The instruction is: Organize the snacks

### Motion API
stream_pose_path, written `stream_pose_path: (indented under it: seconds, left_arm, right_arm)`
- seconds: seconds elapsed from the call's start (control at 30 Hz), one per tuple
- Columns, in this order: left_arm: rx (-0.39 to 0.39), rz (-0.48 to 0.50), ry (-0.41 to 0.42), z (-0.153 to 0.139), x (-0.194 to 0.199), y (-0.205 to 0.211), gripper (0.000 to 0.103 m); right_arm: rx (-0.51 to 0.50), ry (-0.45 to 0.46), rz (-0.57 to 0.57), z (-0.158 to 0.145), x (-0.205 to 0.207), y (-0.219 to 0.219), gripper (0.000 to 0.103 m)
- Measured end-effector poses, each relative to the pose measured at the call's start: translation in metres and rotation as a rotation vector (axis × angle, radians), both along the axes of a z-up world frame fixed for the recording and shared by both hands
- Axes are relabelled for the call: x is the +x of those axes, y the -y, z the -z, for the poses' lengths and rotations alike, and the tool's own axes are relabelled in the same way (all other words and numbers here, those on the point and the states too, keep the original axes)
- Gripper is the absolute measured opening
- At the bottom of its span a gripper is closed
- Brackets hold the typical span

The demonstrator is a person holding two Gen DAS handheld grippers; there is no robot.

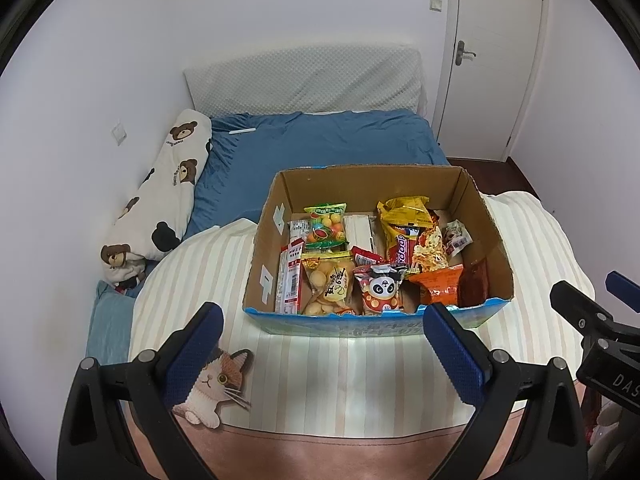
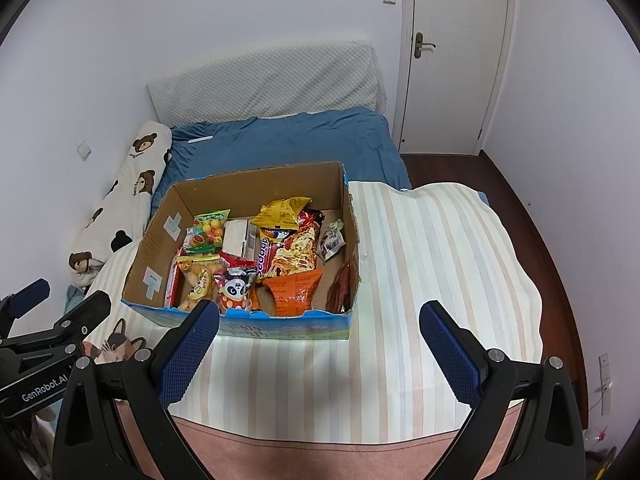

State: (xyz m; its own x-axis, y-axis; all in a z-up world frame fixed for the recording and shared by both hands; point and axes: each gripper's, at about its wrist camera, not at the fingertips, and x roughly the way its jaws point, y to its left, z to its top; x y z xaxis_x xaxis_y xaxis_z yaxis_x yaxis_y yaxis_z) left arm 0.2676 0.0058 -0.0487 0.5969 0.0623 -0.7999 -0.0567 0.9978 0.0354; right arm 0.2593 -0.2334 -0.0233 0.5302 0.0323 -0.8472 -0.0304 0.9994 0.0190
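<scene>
Left hand-held gripper (image 1: 323,322): nearest the lens, blue-padded fingers (image 1: 195,350) spread wide, holding nothing, hovering over the striped blanket just short of the box's near wall.
Right hand-held gripper (image 2: 319,320): likewise spread wide and empty, beside the left one, its left finger in front of the box's near edge.
Striped blanket (image 2: 420,280): cream with pale stripes, laid over the bed; a cat picture (image 1: 214,384) shows at its near left corner.
Cardboard box (image 1: 490,240): open-topped, blue printed base, sitting on the blanket towards its left side.
Snacks: all inside the box, loosely packed.
Gumball bag (image 1: 325,226): far left, green-topped.
Biscuit bag (image 1: 327,286): clear, near left, just in front of the gumball bag.
Panda packet (image 1: 380,290): red, near middle, touching the biscuit bag.
Yellow bag (image 1: 402,210): far middle, standing crumpled.
Orange packet (image 1: 438,284): near right, beside the panda packet.
Bear-print pillow (image 1: 168,188): along the left wall.
Blue sheet (image 1: 320,140): beyond the box.
Door (image 2: 456,52): white, shut, far right.
</scene>
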Motion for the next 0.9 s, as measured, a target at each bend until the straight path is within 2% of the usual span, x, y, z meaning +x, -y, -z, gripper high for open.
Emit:
stream_pose_path:
  seconds: [0.9]
  left_arm:
    - [0.001, 0.002, 0.004, -0.0037, -0.0038, 0.0002, 0.103]
  right_arm:
    - [0.004, -0.001, -0.002, -0.0014, -0.0043, 0.0019, 0.102]
